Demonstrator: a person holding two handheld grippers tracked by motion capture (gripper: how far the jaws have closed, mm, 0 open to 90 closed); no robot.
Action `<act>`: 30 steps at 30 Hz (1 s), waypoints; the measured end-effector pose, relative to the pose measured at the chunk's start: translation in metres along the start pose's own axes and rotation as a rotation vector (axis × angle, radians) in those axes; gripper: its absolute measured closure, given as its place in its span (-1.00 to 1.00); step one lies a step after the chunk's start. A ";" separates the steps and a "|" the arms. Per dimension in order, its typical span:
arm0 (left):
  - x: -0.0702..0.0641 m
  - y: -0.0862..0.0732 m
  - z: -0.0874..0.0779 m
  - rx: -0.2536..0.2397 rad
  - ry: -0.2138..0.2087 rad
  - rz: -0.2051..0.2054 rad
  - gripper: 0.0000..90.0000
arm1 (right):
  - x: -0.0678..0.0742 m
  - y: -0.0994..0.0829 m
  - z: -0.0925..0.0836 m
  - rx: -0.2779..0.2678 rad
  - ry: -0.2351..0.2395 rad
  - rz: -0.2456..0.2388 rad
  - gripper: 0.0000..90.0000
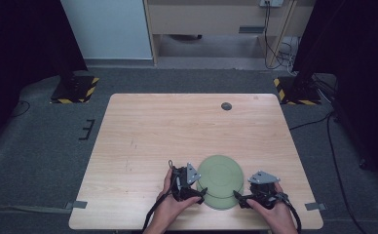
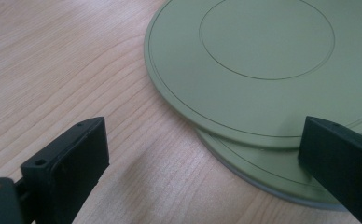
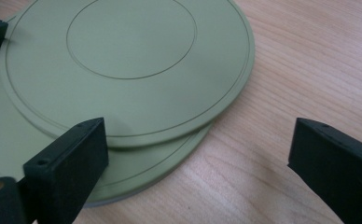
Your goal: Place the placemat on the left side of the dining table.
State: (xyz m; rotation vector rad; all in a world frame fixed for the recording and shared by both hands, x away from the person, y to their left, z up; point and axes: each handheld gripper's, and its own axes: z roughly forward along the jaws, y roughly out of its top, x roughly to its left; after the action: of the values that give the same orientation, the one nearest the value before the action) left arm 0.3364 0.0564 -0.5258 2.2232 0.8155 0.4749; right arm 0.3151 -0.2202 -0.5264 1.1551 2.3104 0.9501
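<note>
Two olive-green plates lie stacked on the wooden table (image 1: 143, 131), the upper plate (image 1: 219, 176) shifted toward 12 o'clock so that the lower plate (image 1: 222, 203) shows as a crescent at its 6 o'clock side. The stack sits close to the table's near edge, a little toward 3 o'clock from the middle. In the gripper views the upper plate (image 2: 263, 60) shows a raised centre ring and overhangs the lower one (image 2: 272, 175).

The left gripper (image 1: 191, 187) sits at the stack's 9 o'clock side, held in the person's left hand (image 1: 170, 204); its jaws stand wide apart, one over bare wood and one over the plates' rim, gripping nothing. The right gripper (image 1: 248, 195) sits at 3 o'clock, in the right hand (image 1: 274, 209), jaws equally wide, one above the plates' edge and one above the wood.

A small dark round disc (image 1: 226, 106) lies near the table's far edge, at 12 o'clock.
</note>
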 end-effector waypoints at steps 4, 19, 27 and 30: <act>0.003 0.003 0.003 0.003 0.006 -0.009 -0.98 | -0.002 0.001 0.002 -0.002 -0.012 0.012 -0.93; 0.003 0.007 0.008 0.003 -0.029 -0.024 -0.97 | -0.003 0.001 0.002 -0.009 -0.001 0.022 -0.87; 0.001 0.008 0.010 -0.001 -0.037 -0.024 -0.98 | -0.004 0.001 0.002 -0.010 -0.004 0.029 -0.86; 0.000 0.009 0.011 -0.002 -0.034 -0.023 -0.98 | -0.004 0.001 0.002 -0.012 -0.001 0.030 -0.86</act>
State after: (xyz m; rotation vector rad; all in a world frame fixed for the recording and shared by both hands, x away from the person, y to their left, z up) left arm 0.3459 0.0466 -0.5267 2.2114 0.8214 0.4253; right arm 0.3190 -0.2227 -0.5270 1.1890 2.2897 0.9727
